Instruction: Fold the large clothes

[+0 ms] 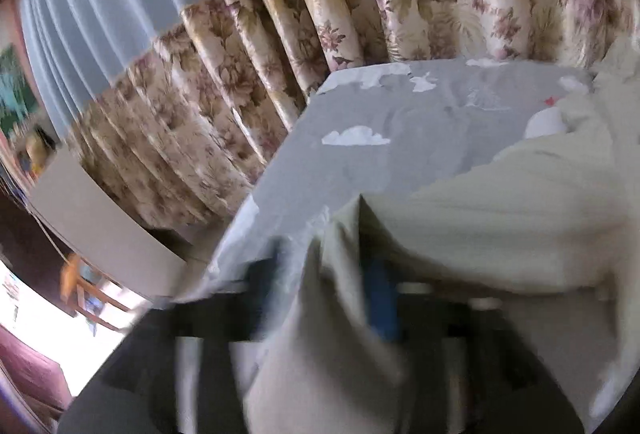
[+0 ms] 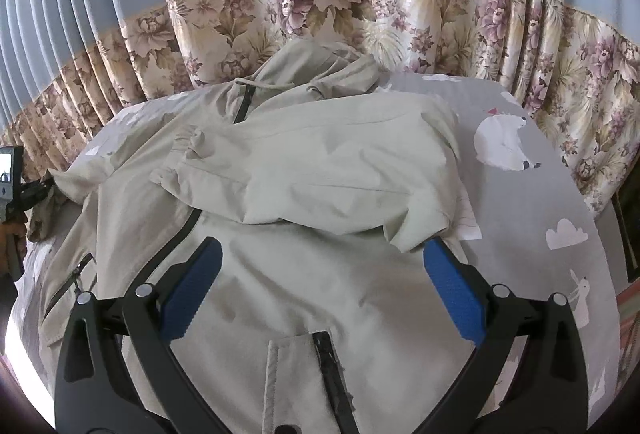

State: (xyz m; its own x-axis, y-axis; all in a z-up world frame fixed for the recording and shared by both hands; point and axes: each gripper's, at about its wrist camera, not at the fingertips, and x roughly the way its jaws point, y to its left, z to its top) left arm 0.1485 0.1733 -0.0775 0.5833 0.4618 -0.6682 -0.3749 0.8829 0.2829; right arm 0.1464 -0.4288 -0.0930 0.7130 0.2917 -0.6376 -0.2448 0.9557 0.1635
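Observation:
A large beige zip jacket (image 2: 304, 170) lies spread on the bed, with one sleeve folded across its chest. My right gripper (image 2: 324, 274) hovers open over the jacket's lower front, its blue pads (image 2: 196, 286) wide apart and nothing between them. The left wrist view is blurred. There my left gripper (image 1: 324, 286) has its fingers apart, and a fold of the jacket (image 1: 480, 234) is draped over and between them, part-hiding the blue pad (image 1: 382, 298). In the right wrist view, the left gripper (image 2: 40, 188) is at the bed's left edge, beside the other sleeve's end.
The bed has a grey sheet (image 2: 532, 202) printed with clouds and white bears. Blue and floral curtains (image 2: 320, 6) hang close behind it. A grey board (image 1: 100, 218) and wooden furniture (image 1: 92, 294) stand off the bed's left side. A person's hand (image 2: 12, 234) holds the left gripper.

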